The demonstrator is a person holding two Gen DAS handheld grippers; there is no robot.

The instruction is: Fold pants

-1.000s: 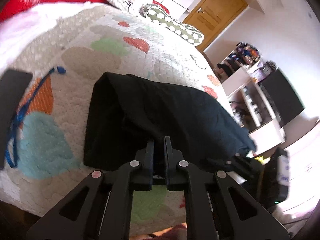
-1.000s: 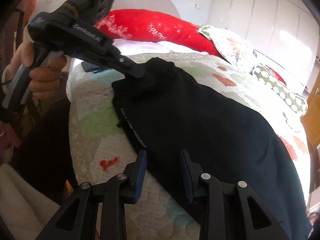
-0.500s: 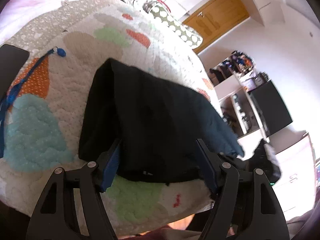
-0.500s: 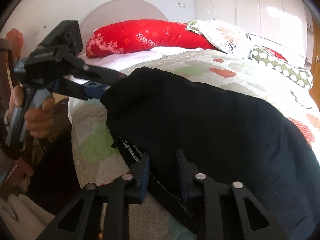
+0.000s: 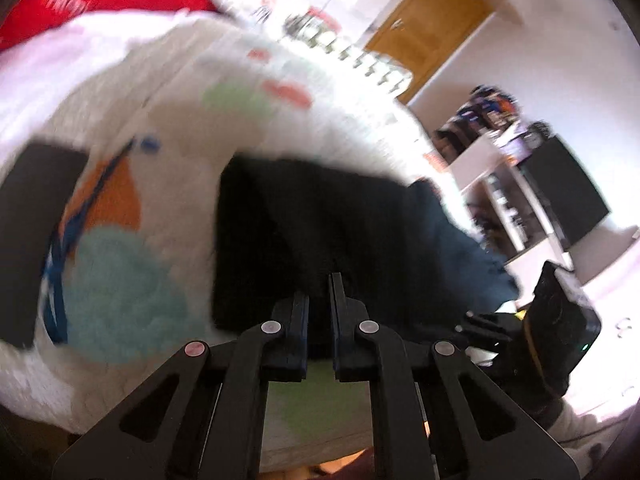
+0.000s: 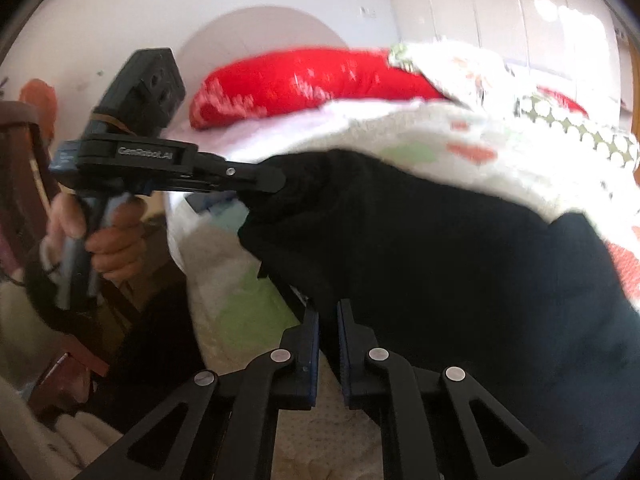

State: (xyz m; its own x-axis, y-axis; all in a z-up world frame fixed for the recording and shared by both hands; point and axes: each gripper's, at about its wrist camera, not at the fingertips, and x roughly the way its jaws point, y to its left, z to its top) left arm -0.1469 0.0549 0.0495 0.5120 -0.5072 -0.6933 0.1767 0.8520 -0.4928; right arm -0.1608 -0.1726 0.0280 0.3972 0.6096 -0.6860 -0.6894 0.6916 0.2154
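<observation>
Both wrist views look closely down over the pants (image 5: 344,216).

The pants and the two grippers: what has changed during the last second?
The left gripper opened, then shut again on the near edge of the black pants. The right gripper closed on the same edge further along. The pants remain on the quilt; the red pillow is unmoved.
</observation>
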